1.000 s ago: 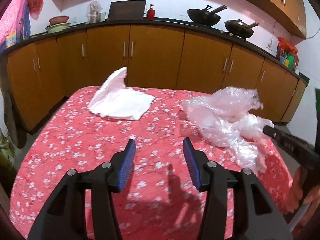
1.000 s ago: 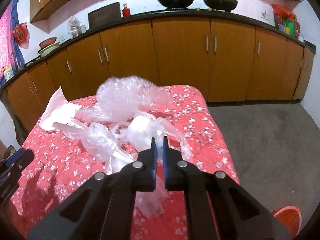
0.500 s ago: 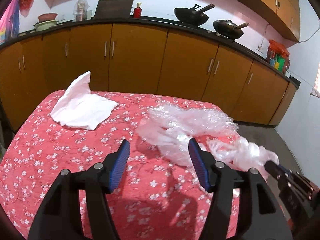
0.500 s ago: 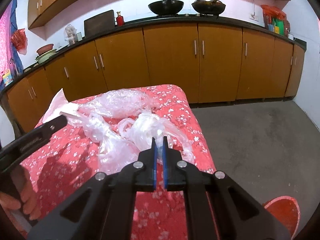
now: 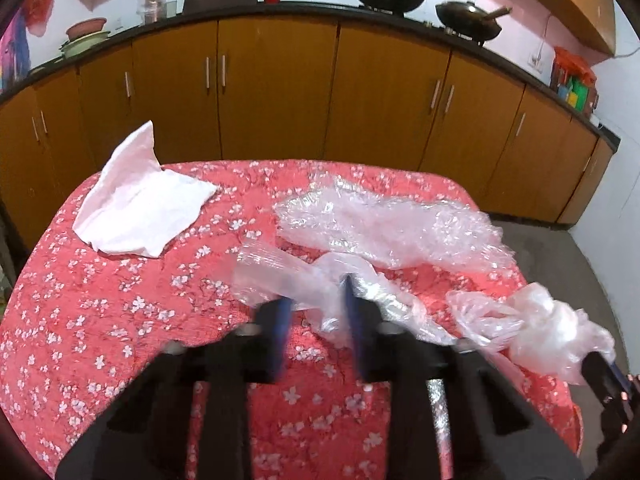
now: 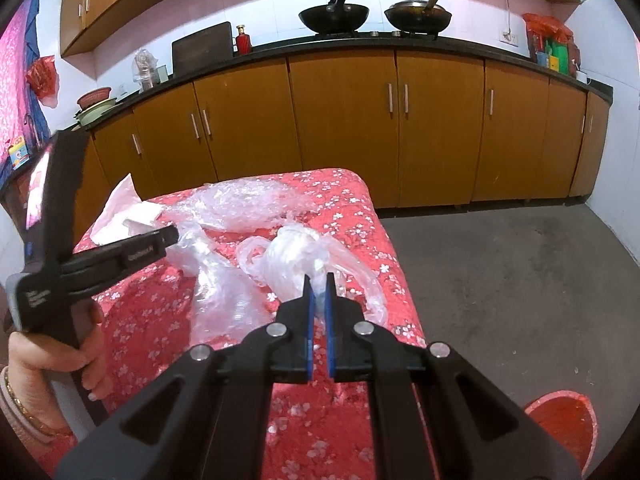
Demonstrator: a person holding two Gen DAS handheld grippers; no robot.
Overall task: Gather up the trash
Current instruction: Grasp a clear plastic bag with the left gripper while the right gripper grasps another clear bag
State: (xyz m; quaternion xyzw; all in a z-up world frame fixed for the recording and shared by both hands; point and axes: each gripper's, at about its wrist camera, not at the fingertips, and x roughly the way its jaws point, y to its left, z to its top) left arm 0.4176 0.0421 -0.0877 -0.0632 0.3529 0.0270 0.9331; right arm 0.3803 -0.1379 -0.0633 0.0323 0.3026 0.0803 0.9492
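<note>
Left gripper (image 5: 316, 300): jaws closing, a crumpled clear plastic bag (image 5: 304, 280) between them on the red floral tablecloth (image 5: 120, 320). White paper (image 5: 140, 204) lies far left; a bubble-wrap sheet (image 5: 392, 228) lies beyond the bag. Right gripper (image 6: 319, 292): clamped on a knotted clear plastic bag (image 6: 296, 256) near the table's right edge.
</note>
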